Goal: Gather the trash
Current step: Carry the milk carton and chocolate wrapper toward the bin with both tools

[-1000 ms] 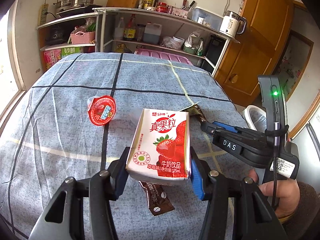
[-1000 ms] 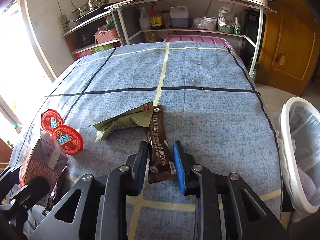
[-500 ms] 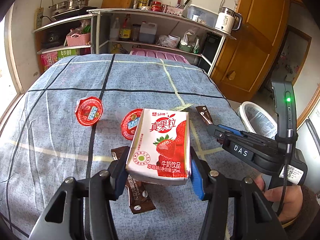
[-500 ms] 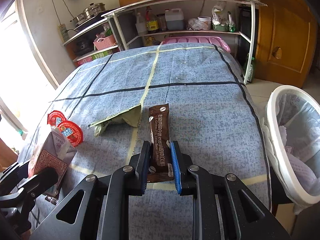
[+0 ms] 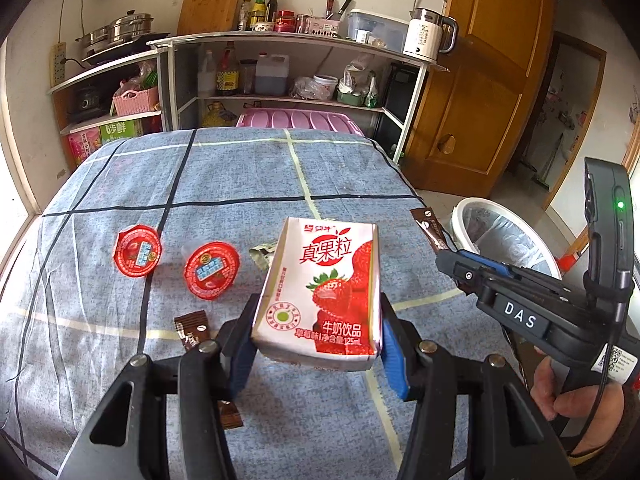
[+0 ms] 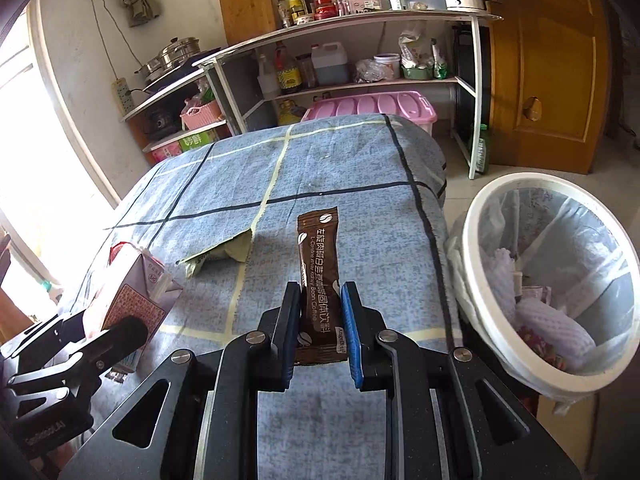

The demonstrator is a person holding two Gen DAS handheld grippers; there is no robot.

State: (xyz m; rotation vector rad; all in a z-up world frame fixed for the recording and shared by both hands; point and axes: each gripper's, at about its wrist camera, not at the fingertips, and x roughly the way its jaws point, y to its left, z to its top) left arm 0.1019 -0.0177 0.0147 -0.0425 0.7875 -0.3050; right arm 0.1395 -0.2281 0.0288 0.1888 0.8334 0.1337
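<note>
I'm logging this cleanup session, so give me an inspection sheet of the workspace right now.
Surface: table under a blue checked cloth.
Job's things: strawberry milk carton and coffee sachet held up; two red-lidded jelly cups, a green wrapper and a second brown sachet lie on the cloth; lined bin beside the table.
Clutter: nothing seen.
Grippers: left gripper shut on the carton; right gripper shut on the sachet.
Cables: black lead at the right handle.
Surroundings: kitchen shelves, wooden door.
</note>
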